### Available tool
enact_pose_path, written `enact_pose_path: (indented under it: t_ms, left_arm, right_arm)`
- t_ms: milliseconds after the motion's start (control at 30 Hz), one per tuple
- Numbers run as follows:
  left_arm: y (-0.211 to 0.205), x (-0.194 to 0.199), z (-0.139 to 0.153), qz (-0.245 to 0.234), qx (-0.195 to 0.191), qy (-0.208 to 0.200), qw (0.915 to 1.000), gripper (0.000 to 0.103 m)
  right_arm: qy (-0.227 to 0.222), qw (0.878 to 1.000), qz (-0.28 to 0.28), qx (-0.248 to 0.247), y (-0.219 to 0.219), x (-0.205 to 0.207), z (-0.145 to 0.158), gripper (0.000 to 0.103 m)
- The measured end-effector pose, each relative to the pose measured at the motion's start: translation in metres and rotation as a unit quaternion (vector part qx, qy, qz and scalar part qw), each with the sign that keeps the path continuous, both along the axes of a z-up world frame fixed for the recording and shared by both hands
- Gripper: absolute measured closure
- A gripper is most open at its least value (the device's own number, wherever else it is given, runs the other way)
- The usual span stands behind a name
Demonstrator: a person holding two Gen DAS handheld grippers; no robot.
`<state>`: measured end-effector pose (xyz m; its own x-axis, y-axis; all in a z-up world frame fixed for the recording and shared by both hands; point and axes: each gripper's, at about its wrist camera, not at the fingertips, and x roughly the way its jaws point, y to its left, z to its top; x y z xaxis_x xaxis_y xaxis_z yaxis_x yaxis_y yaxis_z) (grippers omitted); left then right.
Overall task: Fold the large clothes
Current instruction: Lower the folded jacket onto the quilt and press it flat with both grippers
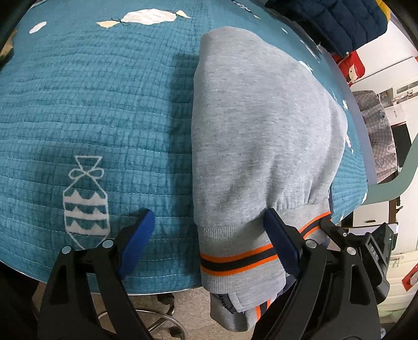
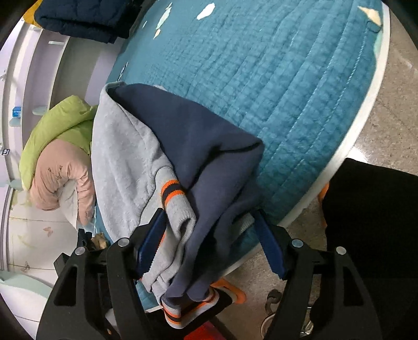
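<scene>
A grey sweatshirt point(image 1: 261, 136) with navy panels and orange-and-navy striped ribbing lies folded on a teal quilted cover point(image 1: 104, 104), its hem hanging over the near edge. My left gripper point(image 1: 211, 235) is open, its jaws wide apart; the right fingertip point(image 1: 280, 243) touches the ribbed hem, the left one rests on the quilt. In the right wrist view the sweatshirt point(image 2: 198, 146) is bunched between the jaws of my right gripper point(image 2: 211, 240), which are wide apart with cloth draped across them.
A dark navy quilted jacket point(image 1: 334, 21) lies at the far edge, also in the right wrist view point(image 2: 83, 18). A green and a pink garment point(image 2: 60, 146) are piled beside the table. A chair base point(image 1: 156, 319) stands below the near edge.
</scene>
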<state>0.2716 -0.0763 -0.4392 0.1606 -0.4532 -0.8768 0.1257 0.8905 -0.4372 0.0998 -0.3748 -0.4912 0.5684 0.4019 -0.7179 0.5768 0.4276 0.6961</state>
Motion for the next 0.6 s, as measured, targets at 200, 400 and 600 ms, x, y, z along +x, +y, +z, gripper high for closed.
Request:
enact_pose_path:
  t_ms: [200, 400, 600]
  left_arm:
    - [-0.001, 0.0, -0.002, 0.001, -0.018, 0.014, 0.9997, 0.018]
    - [-0.02, -0.005, -0.004, -0.017, -0.02, 0.017, 0.9995, 0.017]
    - [-0.03, -0.003, -0.005, -0.024, -0.025, 0.028, 0.999, 0.014]
  right_arm:
    - [-0.011, 1.0, 0.003, 0.004, 0.009, 0.005, 0.003, 0.035]
    - [-0.026, 1.0, 0.001, 0.015, 0.018, 0.015, 0.009, 0.035]
    - [-0.044, 0.999, 0.009, 0.027, 0.019, 0.025, 0.013, 0.035]
